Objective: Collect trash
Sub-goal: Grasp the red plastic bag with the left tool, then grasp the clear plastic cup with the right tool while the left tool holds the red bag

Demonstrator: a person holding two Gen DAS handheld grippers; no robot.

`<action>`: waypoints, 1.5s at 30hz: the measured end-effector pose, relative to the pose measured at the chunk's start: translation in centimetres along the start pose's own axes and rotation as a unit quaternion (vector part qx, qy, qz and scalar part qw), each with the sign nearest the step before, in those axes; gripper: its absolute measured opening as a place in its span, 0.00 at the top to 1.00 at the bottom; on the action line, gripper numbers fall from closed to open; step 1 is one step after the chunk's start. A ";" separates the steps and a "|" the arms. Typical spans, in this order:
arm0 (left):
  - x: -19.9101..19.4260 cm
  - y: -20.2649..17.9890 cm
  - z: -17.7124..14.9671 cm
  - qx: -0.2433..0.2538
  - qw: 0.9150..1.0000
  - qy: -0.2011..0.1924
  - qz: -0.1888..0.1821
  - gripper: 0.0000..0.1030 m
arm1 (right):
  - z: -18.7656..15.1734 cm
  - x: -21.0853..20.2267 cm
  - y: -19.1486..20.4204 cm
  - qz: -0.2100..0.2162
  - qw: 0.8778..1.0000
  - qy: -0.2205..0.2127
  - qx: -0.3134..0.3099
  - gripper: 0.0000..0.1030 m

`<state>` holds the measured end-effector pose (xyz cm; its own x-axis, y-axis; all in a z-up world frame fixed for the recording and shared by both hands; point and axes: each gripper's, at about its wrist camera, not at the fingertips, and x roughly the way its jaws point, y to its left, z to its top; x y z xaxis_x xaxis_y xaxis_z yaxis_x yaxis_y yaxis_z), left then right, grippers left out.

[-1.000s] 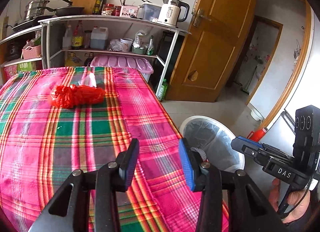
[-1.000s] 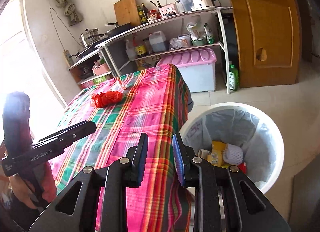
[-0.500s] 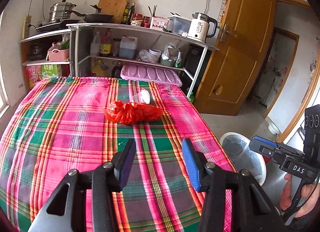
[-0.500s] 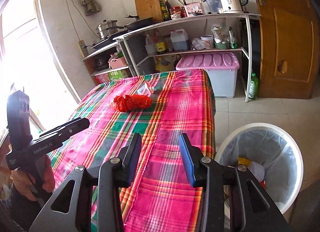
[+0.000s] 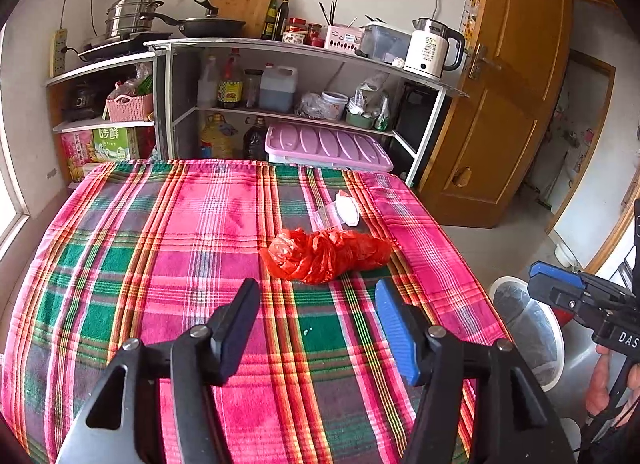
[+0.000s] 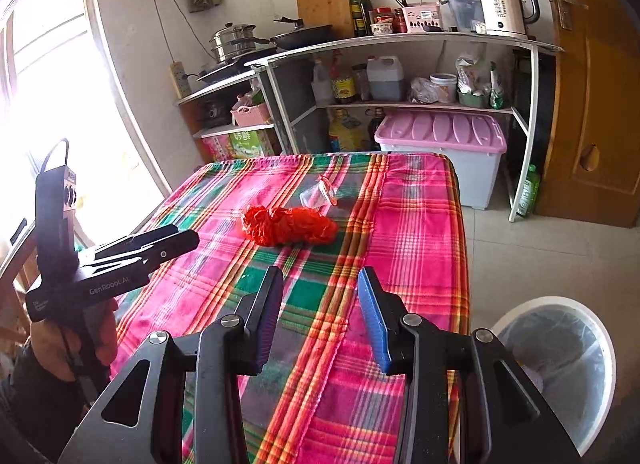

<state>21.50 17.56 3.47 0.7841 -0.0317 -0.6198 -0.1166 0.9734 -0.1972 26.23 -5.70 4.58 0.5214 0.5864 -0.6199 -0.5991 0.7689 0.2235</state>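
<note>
A crumpled red plastic bag (image 5: 326, 254) lies on the plaid tablecloth (image 5: 160, 256), with a clear plastic cup (image 5: 338, 214) on its side just behind it. My left gripper (image 5: 318, 316) is open and empty, a short way in front of the bag. My right gripper (image 6: 320, 312) is open and empty over the table's near right part; the bag (image 6: 290, 226) and cup (image 6: 318, 196) lie farther ahead. A white trash bin (image 6: 560, 348) with a clear liner stands on the floor right of the table; it also shows in the left wrist view (image 5: 528, 328).
A metal shelf unit (image 5: 280, 76) with pots, bottles and a kettle (image 5: 430, 48) stands behind the table. A pink-lidded storage box (image 6: 444, 144) sits under it. A wooden door (image 5: 512, 104) is at the right. A bright window (image 6: 48, 104) is at the left.
Both grippers have swung left from the bin side toward the table and the red bag. The right gripper's jaws have opened wider.
</note>
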 end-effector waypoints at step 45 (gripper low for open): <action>5.1 1.9 1.8 0.062 0.997 0.010 -0.043 0.53 | 5.0 11.3 -0.3 -0.006 0.999 0.046 -0.017 0.55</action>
<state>26.32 19.65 1.32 0.7757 -0.1186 -0.6198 0.0276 0.9876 -0.1545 35.33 1.92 1.28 0.4719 0.5499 -0.6892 -0.6143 0.7658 0.1903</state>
